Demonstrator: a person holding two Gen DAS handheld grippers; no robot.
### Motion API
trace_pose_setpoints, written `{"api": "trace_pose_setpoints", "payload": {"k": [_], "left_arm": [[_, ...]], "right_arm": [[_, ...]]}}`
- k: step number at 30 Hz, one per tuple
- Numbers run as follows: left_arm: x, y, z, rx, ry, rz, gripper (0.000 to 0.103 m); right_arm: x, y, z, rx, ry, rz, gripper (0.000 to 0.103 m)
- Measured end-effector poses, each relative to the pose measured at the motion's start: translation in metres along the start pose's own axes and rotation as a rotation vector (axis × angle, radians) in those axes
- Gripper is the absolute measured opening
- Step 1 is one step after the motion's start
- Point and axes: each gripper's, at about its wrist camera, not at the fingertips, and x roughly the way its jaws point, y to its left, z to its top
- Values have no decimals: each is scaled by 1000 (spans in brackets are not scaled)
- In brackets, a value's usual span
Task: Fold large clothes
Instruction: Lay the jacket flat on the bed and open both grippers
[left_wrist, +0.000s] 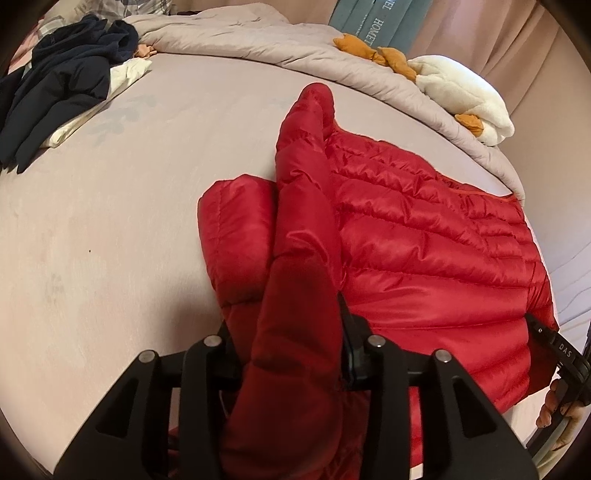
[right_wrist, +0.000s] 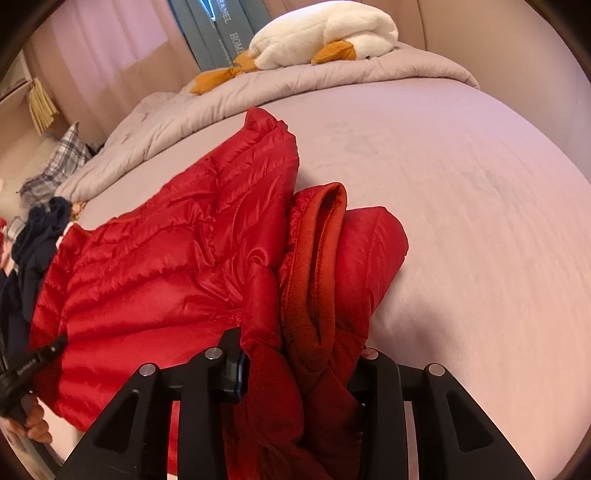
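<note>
A red quilted down jacket (left_wrist: 424, 240) lies spread on the pinkish bed sheet (left_wrist: 110, 240). One sleeve (left_wrist: 303, 166) is folded lengthwise along its left side. My left gripper (left_wrist: 288, 332) sits at the jacket's near edge, and puffy red fabric fills the gap between its fingers. In the right wrist view the jacket (right_wrist: 147, 266) shows its orange-lined collar (right_wrist: 317, 258) bunched at the right. My right gripper (right_wrist: 299, 354) has that bunched fabric packed between its fingers. Each gripper also shows at the edge of the other's view, held by a hand (left_wrist: 554, 406).
A pile of dark navy clothes (left_wrist: 62, 85) lies on white cloth at the far left of the bed. A rolled grey quilt (left_wrist: 258, 44) runs along the far side with a white plush goose (left_wrist: 461, 92) on it. Curtains hang behind.
</note>
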Motion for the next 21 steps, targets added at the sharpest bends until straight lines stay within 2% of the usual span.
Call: {"api": "trace_pose_setpoints", "payload": {"k": [3,5,8,10,12,13,14,15,16,18,21], "left_arm": [[-1,0,-1,27,10,28,53],[-7,2,-1,35,7,40,56],[-22,4,-5,46,-14,53,59],[-33,5,-8,49,-37,71,63],[-48,5,-10,50,-68,76,75],[-57,5,-11,48,-85,72,77],[-63,4,-12,46,-97,67,81],[-73,3,-12,42,-114,58,86],[-81,0,-12,40,-130,50,88],[-98,-5,-13,41,-163,30,98],[-126,-19,-17,63,-227,1,103]], "right_arm": [[2,-2,-3,-2,9,-15,38],[0,0,-1,-11,14,-31,42],[-6,1,3,-28,7,-57,54],[-10,-1,4,-37,-2,-91,70],[-20,0,4,-58,-37,-142,71],[-28,0,3,-71,-59,-161,73],[-35,0,3,-78,-79,-176,75],[-41,-1,3,-80,-94,-183,83],[-52,-2,3,-81,-121,-184,87],[-68,-1,3,-85,-162,-170,89],[-93,2,3,-101,-215,-139,95]]}}
